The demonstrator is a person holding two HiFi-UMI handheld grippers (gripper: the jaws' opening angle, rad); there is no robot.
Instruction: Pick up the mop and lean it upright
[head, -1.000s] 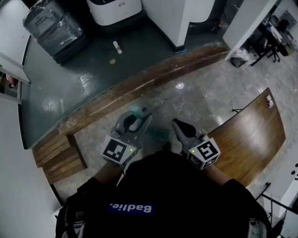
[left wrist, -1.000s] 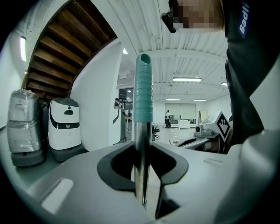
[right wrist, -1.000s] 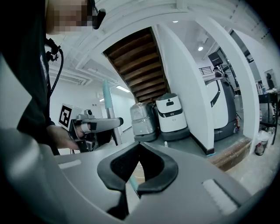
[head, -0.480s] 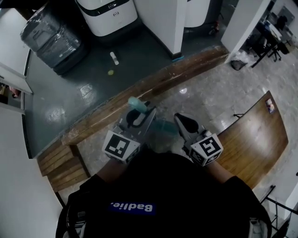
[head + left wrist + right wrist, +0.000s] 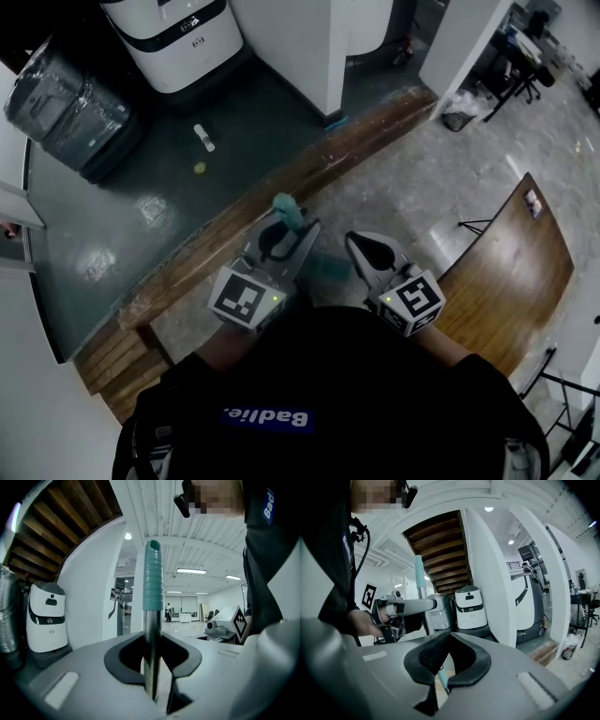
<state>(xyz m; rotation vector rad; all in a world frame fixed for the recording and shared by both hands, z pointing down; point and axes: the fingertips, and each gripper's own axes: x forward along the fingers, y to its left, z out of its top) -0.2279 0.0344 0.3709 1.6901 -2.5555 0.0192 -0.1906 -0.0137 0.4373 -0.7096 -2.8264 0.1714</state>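
The jaws of our left gripper (image 5: 153,686) are clamped on the mop's metal pole (image 5: 151,644), one pad on each side. The pole stands upright through them, its ribbed teal grip (image 5: 152,576) rising well above. The jaws of our right gripper (image 5: 440,680) are drawn almost together, with a narrow slit left between the pad tips. They pinch nothing, and through the slit we see only a sliver of teal farther off, in line with the pole.

In the head view the grippers sit side by side, the left at nine o'clock of the right. The teal grip pokes out at twelve o'clock of the left gripper. A dim teal part of the mop (image 5: 328,268) shows lower down between the grippers, at four o'clock of the grip. We cannot tell whether the mop's foot touches the floor (image 5: 403,187).

A long wooden kerb (image 5: 234,228) runs from eight o'clock to one o'clock just beyond the grippers. Past it, at eleven o'clock, stand a white cleaning robot (image 5: 173,37) and a plastic-wrapped bundle (image 5: 66,103), with a small bottle (image 5: 202,137) lying between them. A wooden panel (image 5: 511,253) lies at three o'clock.
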